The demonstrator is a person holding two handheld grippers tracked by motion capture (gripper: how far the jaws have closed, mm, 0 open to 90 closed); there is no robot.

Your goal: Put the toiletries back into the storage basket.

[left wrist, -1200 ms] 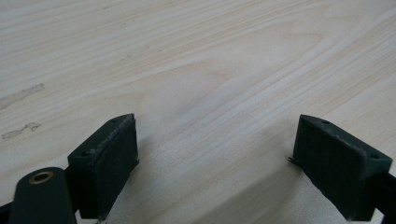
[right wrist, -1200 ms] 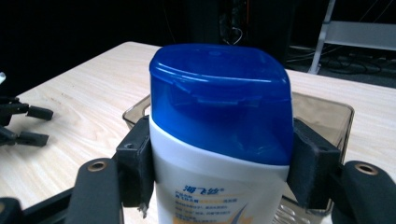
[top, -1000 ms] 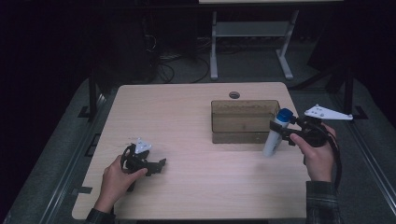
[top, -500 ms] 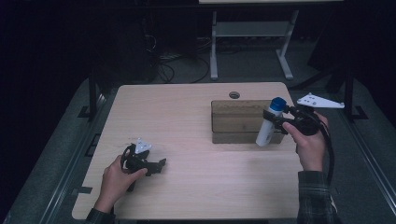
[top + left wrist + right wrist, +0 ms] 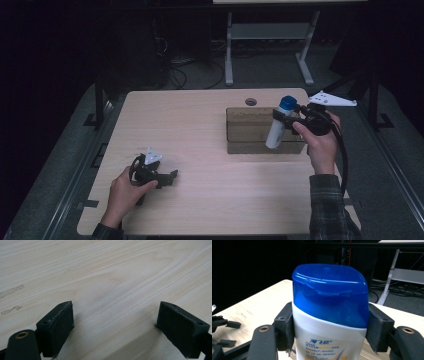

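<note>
My left gripper (image 5: 167,178) rests low on the table (image 5: 200,130) at the near left, jaws wide apart with bare wood between them in the left gripper view, nothing held. Left hand (image 5: 125,192) wraps its body. Farther out on the right, my right gripper (image 5: 280,119) clamps a white bottle (image 5: 276,131) with a blue cap (image 5: 287,103), pads pressed on both sides just under the cap in the right gripper view. Bottle hangs lifted, cap up, slightly tilted, in front of the wooden box (image 5: 247,131) in the high view. Right hand (image 5: 320,142) sits beside the box's right end. Behind the box, a round hole (image 5: 251,102) in the tabletop near the far edge.
</note>
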